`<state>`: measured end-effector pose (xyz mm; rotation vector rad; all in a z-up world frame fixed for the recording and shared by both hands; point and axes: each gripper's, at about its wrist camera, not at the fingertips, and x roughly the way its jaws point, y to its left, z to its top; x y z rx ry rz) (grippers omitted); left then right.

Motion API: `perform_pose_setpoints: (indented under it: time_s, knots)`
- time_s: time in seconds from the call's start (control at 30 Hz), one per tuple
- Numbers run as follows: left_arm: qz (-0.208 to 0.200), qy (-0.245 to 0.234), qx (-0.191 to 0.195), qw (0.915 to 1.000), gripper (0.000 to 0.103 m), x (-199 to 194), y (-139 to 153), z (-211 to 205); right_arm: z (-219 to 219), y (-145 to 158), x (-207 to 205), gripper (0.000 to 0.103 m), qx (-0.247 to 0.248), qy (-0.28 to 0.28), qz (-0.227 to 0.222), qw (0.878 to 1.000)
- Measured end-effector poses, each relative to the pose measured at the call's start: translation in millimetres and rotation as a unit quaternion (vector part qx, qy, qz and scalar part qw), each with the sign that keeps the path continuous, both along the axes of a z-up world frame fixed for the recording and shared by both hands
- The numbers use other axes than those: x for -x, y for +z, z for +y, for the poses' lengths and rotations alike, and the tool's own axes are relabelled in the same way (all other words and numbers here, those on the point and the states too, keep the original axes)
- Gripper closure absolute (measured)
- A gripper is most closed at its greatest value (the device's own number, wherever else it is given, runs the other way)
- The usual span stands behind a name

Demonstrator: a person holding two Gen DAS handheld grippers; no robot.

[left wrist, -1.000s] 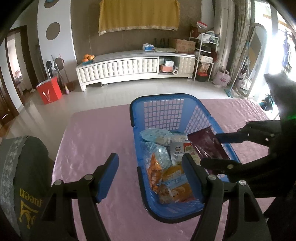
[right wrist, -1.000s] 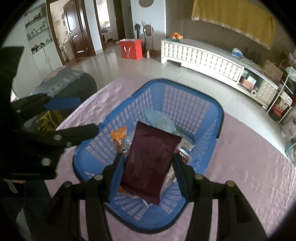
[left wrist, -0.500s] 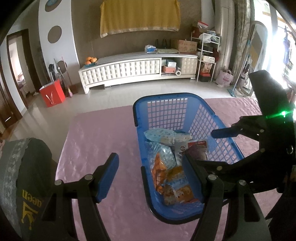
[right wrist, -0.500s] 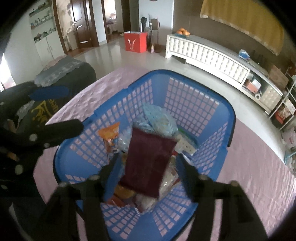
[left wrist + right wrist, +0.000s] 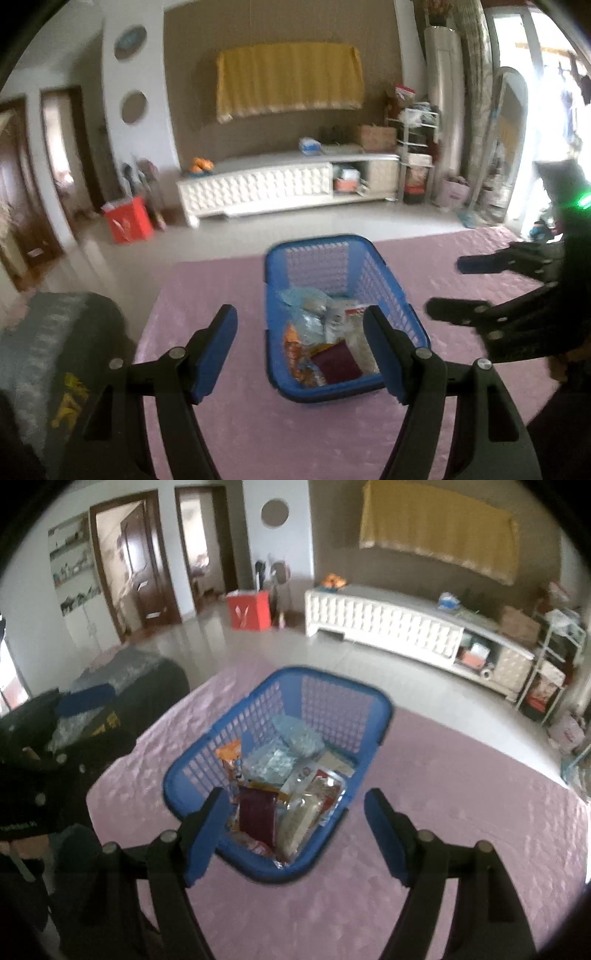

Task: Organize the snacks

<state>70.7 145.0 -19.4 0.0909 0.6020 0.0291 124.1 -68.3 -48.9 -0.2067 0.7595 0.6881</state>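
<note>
Blue basket (image 5: 369, 705), mid-tabletop (image 5: 461, 794): held the snack packets, maroon packet (image 5: 257, 814) at its near end, released there. Right hand-held gripper (image 5: 295, 834) had just been opening, nothing between its jaws; left hand-held gripper (image 5: 301, 352) open, empty.

Snack packets (image 5: 291, 775) in basket (image 5: 347, 686), apparently mid-table (image 5: 461, 794)

A table covered with a glossy pink quilted cloth (image 5: 461, 812) fills the lower half of both views. One thing stands directly on it: a blue perforated plastic basket (image 5: 332, 705), near the centre of the right wrist view and at about one o'clock from centre in the left wrist view. Snack packets lie inside it.
</note>
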Motion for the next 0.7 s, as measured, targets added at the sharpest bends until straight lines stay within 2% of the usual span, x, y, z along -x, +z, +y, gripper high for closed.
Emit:
perform_pose_setpoints:
  time_s: [0.07, 0.17, 0.27, 0.43, 0.57, 0.6, 0.63, 0.67, 0.7]
  knots:
    - [-0.022, -0.001, -0.015, 0.9996, 0.034, 17.0, 8.0, -14.2, -11.5, 15.4, 18.3, 0.024, -0.024, 0.009, -0.017, 1.0]
    - [-0.035, -0.005, -0.001, 0.9994, 0.034, 37.4, 15.2, -27.1, -22.4, 29.2, 40.3, 0.024, -0.03, 0.001, -0.039, 0.999]
    - [-0.051, -0.004, 0.018, 0.9985, 0.034, 56.3, 22.2, -34.6, -33.4, 38.6, 61.4, 0.024, -0.025, -0.023, -0.059, 0.998]
    - [-0.101, -0.008, 0.034, 0.9943, 0.034, 90.1, 36.3, -49.8, -60.3, 52.7, 98.1, 0.024, -0.025, -0.08, -0.113, 0.99]
    - [-0.113, -0.007, 0.046, 0.9925, 0.034, 109.7, 38.3, -62.4, -82.2, 55.3, 122.6, 0.023, -0.062, -0.111, -0.126, 0.984]
    - [-0.109, -0.004, 0.046, 0.9929, 0.031, 112.8, 38.3, -65.3, -87.1, 55.4, 130.3, 0.022, -0.07, -0.121, -0.131, 0.982]
    - [-0.107, -0.004, 0.046, 0.9932, 0.023, 117.5, 39.0, -69.1, -90.0, 54.9, 135.4, 0.016, -0.072, -0.129, -0.135, 0.98]
    - [-0.111, -0.009, 0.046, 0.9927, 0.019, 122.4, 39.9, -72.7, -92.3, 54.9, 141.0, 0.011, -0.074, -0.139, -0.14, 0.978]
    - [-0.113, -0.015, 0.046, 0.9924, 0.019, 127.2, 40.7, -76.4, -95.6, 56.0, 146.6, 0.009, -0.078, -0.146, -0.147, 0.975]
